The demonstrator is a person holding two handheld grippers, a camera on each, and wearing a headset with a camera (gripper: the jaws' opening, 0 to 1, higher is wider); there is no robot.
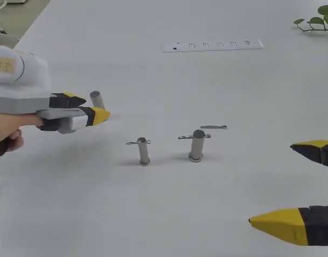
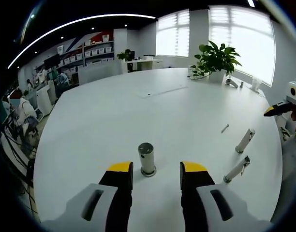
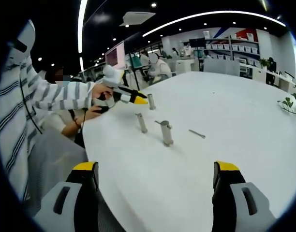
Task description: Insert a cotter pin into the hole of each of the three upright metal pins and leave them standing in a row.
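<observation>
The bare pin [image 2: 146, 155] is stood just ahead of the half-open, empty left gripper [image 2: 157, 170], likely to be steadied, while the right gripper [image 3: 155, 166] is held wide open and empty, well short of the loose cotter pin [image 1: 213, 127] on the table [image 1: 153, 214].

three silver metal pins stand upright in a row across mid-frame. the left pin [image 1: 96, 99] is bare. the centre pin [image 1: 144, 154] and the thicker right pin [image 1: 196, 149] each hold a cotter pin [image 1: 136, 142] crosswise near the top. a loose cotter pin [image 1: 213, 127] lies flat just beyond the right pin.
</observation>
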